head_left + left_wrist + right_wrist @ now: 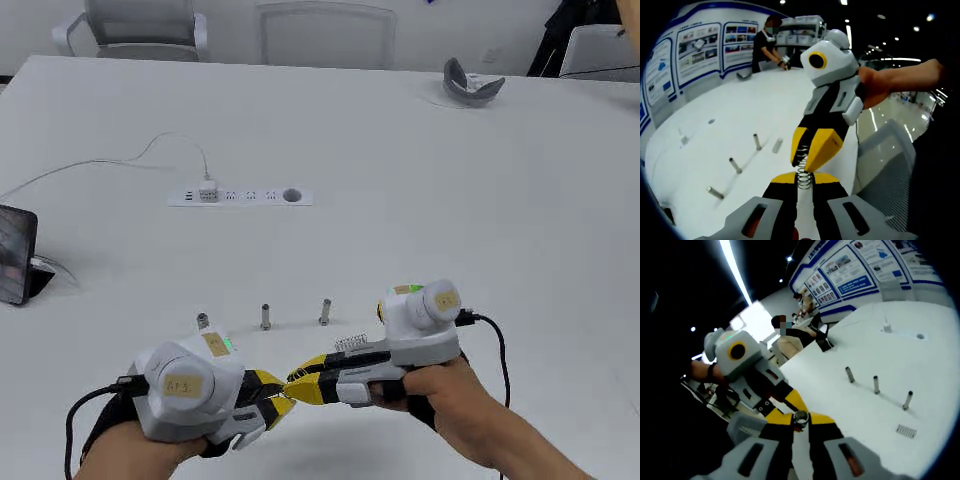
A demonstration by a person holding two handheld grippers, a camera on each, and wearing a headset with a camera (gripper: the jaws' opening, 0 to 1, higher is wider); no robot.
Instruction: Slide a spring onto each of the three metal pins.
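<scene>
Head view, nearest the person: the left gripper [277, 394] and the right gripper [300, 385] meet tip to tip above the white table [450, 200], each with a hand behind it. In the left gripper view a spring [803, 176] runs between the two sets of yellow tips. The left jaws are pinched on its near end and the right gripper's jaws are closed on its far end. In the right gripper view the same spring shows end-on as a small ring, clamped at that gripper's tips. Just beyond the grippers a second spring [350, 343] lies flat on the table, close to the rightmost of three upright metal pins [265, 316] standing in a row. Further off, at the left edge, a dark screen [15, 255] leans on a stand. Beyond it lies a white power strip [240, 196] with a cable plugged in — then a grey curved object [472, 82] and chairs [140, 25] at the far edge.
</scene>
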